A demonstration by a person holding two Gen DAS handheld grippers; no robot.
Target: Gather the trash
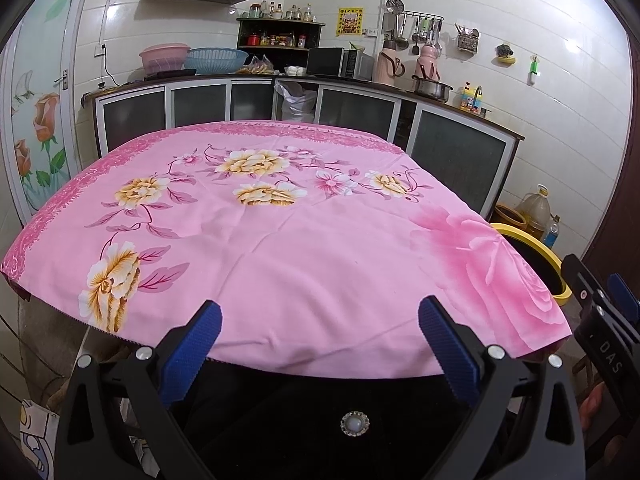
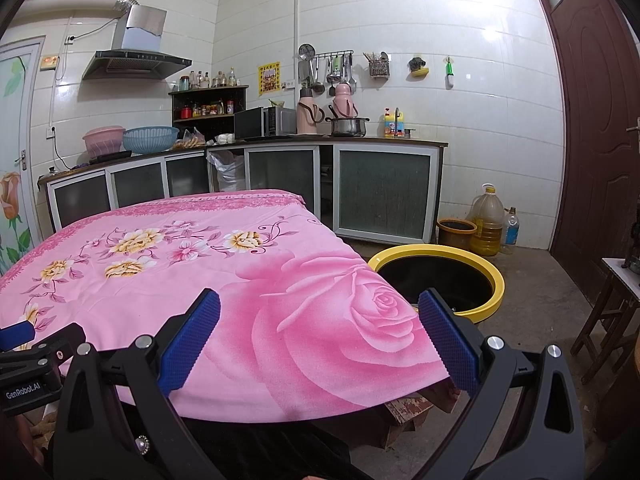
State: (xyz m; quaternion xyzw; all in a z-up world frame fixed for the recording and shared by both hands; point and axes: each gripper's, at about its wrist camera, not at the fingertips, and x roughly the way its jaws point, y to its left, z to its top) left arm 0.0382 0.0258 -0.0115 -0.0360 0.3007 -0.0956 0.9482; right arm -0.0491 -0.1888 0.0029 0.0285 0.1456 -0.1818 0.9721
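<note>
Both the left tongs (image 1: 320, 334) and the right tongs (image 2: 319, 330) are held wide open and empty above the surface (image 1: 280, 248). No trash is seen on its pink cloth; one yellow-rimmed bin (image 2: 486, 276) stands at 2 o'clock. Should trash lie unseen, it could be missed.

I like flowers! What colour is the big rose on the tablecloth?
Pink, a deeper pink than the cloth. The big rose shows best in the right wrist view.

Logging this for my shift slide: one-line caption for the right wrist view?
Open right gripper over the pink floral tablecloth, yellow-rimmed bin beside the table.
</note>
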